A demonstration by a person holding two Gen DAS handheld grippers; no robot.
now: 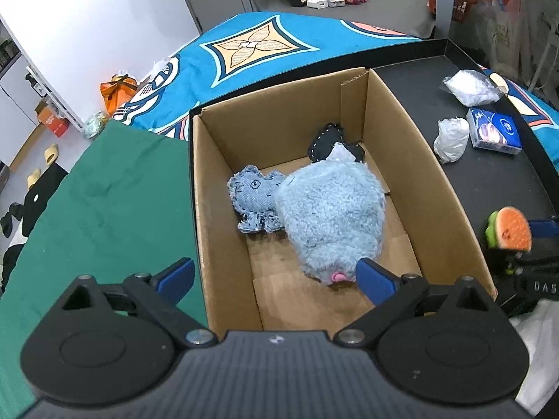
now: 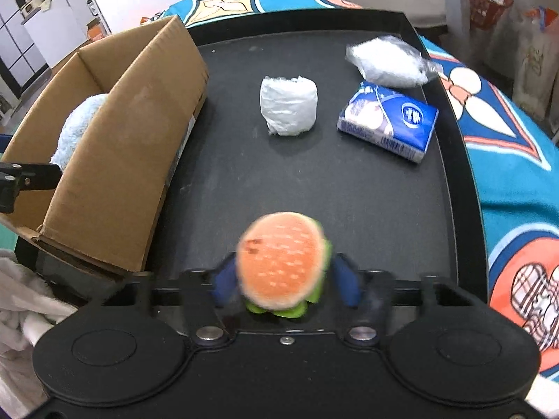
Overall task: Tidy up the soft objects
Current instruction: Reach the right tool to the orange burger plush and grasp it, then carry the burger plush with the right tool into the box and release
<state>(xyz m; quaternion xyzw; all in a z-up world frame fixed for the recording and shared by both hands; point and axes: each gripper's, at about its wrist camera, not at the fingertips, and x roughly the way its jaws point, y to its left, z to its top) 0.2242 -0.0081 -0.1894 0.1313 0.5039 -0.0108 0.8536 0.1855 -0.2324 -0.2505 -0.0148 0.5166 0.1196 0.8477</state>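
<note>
One black tray [image 2: 349, 192] on patterned blue cloth [image 2: 506, 174]

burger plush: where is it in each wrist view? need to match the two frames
Left wrist: burger plush at the far right edge, beside the cardboard box, between the blue fingers of the right claw.
Right wrist: burger plush bottom centre, between the right claw's fingers, over the black tray.
Shared landmark: the cardboard box, with the fluffy blue plush inside.
</note>
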